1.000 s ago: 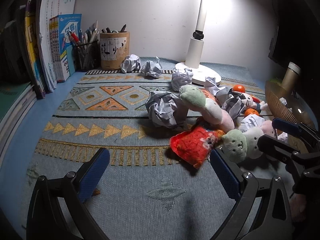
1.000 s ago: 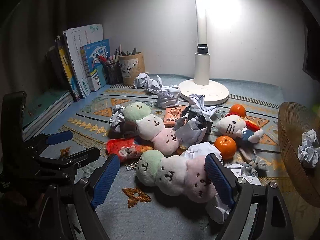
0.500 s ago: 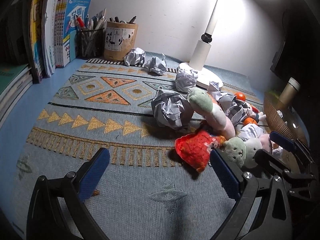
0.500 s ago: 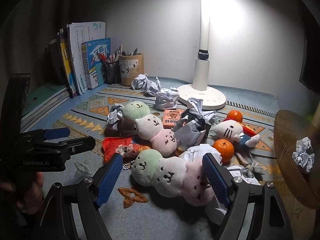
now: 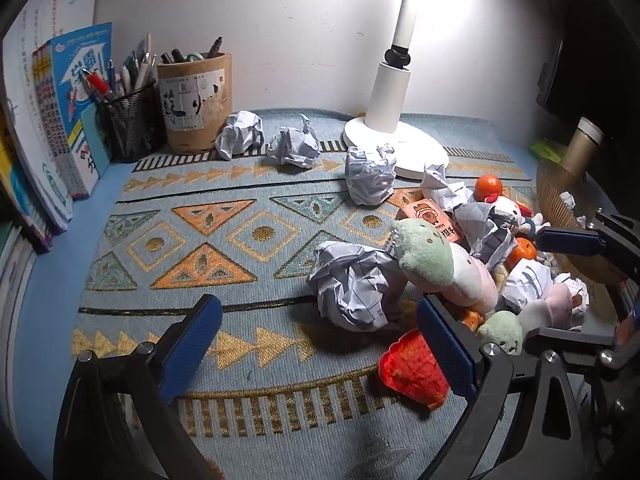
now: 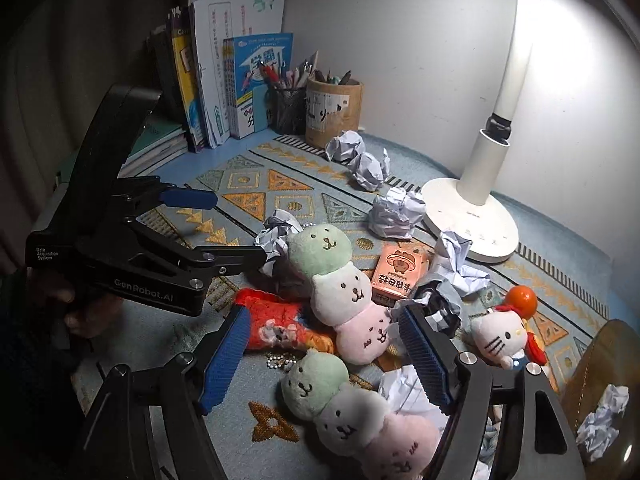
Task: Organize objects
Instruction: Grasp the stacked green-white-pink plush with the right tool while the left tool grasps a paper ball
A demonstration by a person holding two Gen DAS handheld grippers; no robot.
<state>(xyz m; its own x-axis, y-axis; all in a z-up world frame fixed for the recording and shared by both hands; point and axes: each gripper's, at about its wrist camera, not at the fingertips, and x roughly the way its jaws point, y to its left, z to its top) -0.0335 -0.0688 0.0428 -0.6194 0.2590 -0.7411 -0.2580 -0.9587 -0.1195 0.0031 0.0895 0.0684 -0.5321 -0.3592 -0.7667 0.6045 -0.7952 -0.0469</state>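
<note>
Lamp [image 5: 390,92] head runs off the top edge; red pouch [image 5: 412,368] half tucked behind a blue gripper pad [image 5: 446,350].

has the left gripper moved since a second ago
Yes. In the right wrist view the left gripper now reaches further in toward the green-headed plush, away from the books side.

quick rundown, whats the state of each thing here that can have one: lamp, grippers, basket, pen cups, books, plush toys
desk lamp: switched on.
left gripper: empty, jaws closing.
right gripper: closing, pads touching nothing.
wicker basket: holds a crumpled paper ball.
mesh pen cup: upright, full of pens.
round pen holder: upright, holds pens.
books: standing upright against the wall.
nearer plush toy: lying on its side.
farther plush toy: lying flat.
</note>
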